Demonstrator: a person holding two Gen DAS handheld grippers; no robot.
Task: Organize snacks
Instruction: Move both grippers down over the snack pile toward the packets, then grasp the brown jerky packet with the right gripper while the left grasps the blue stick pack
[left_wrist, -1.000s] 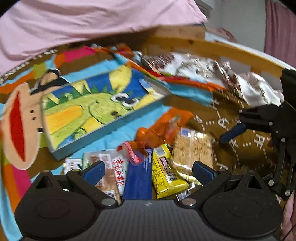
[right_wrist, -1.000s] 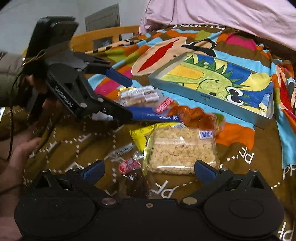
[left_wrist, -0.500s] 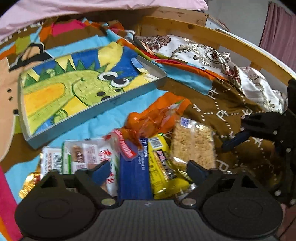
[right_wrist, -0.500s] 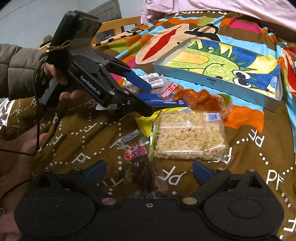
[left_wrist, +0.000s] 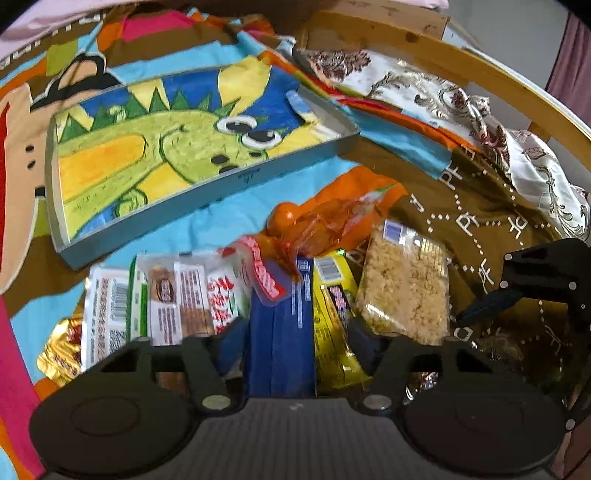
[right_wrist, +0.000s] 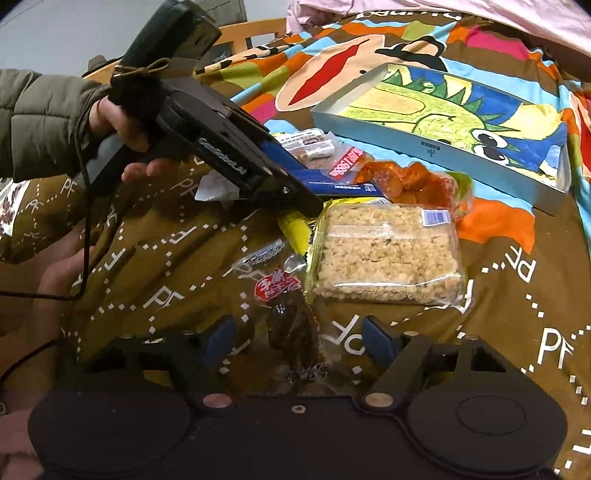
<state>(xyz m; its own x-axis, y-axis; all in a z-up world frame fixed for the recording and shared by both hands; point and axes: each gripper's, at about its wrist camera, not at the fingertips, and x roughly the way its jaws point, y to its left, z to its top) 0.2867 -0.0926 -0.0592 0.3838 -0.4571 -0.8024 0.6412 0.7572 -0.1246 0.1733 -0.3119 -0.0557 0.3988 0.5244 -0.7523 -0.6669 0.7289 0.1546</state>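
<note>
The left gripper (left_wrist: 295, 338) is low over a pile of snacks on a bright blanket (left_wrist: 229, 218). Its two fingers are part way apart. A blue packet (left_wrist: 282, 325) and the near end of a yellow bar (left_wrist: 332, 332) lie in the gap between them. The pictures do not show if the fingers (left_wrist: 232, 336) press on the blue packet yet. In the right wrist view the same gripper (right_wrist: 295, 184) points down at the blue packet (right_wrist: 340, 184), and a hand (right_wrist: 125, 125) in a green sleeve holds it.

The right gripper (right_wrist: 297, 339) is also part way apart and grips nothing. It hangs just over a dark snack in a clear wrapper (right_wrist: 288, 317) with a red label. Just past it lies a rice cake (right_wrist: 384, 254) in a clear bag.

An orange bag (right_wrist: 413, 181) lies behind the rice cake. White packets (left_wrist: 162, 299) and a gold wrapper (left_wrist: 61, 350) lie to the left of the blue packet. A flat box (left_wrist: 177, 158) with a green dinosaur picture sits on the blanket, behind the snacks, with nothing in it.
</note>
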